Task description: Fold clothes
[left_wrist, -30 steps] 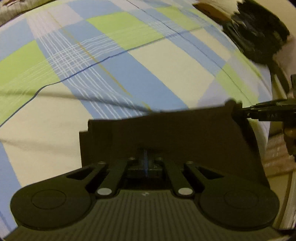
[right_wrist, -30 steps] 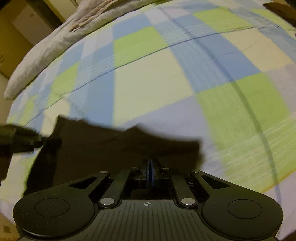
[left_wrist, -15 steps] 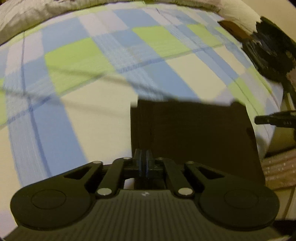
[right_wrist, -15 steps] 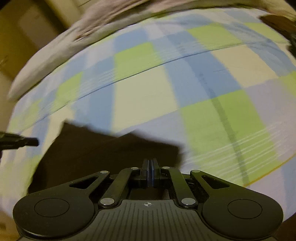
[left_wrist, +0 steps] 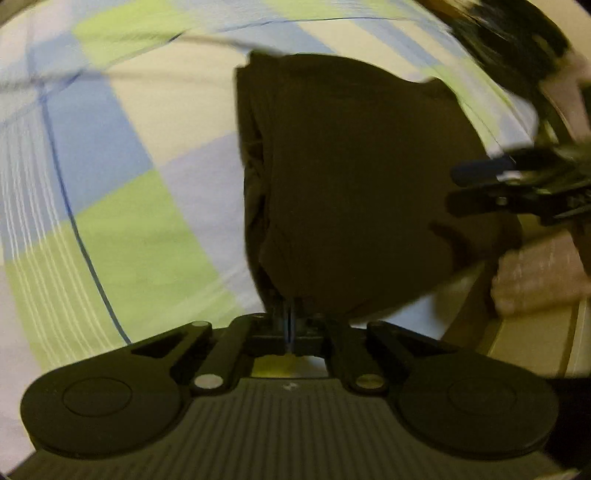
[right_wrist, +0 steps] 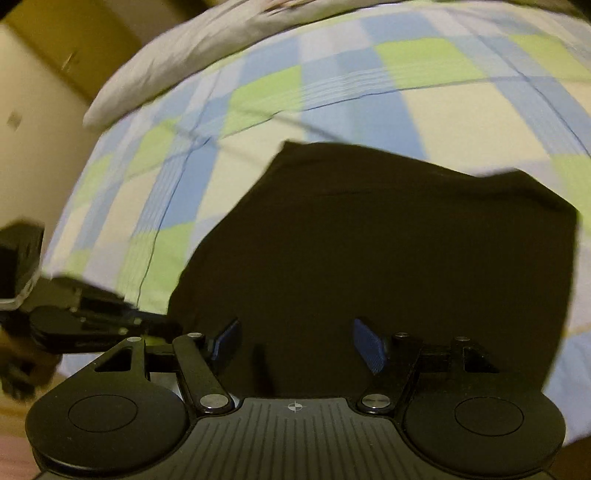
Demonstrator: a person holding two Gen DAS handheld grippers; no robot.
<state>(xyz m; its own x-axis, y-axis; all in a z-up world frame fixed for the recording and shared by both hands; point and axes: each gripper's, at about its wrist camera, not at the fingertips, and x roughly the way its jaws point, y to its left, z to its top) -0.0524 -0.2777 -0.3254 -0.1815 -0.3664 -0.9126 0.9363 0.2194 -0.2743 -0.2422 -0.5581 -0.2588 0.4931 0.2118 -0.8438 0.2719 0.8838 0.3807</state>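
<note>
Right hand-held gripper (right_wrist: 295, 345) jaws now opening off dark garment (right_wrist: 388, 258); left hand-held gripper (left_wrist: 290, 314) still clamped on it.

Motion blur smears the checked bedsheet (left_wrist: 110, 206); dark garment's (right_wrist: 369, 258) folds unreadable.

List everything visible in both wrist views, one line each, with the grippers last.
dark garment: one, dark brown to black, folded flat on the bed near its front edge
checked bedsheet: one, blue, green and cream squares, covering the bed under the garment
pale bedding: one bundle, greyish white, along the far edge of the bed
dark heap: one, black, blurred, at the far right corner of the bed; cannot tell what it is
left gripper: one, black, jaws shut on the near edge of the garment
right gripper: one, black with blue pads, jaws opening, pads clear of the garment below
</note>
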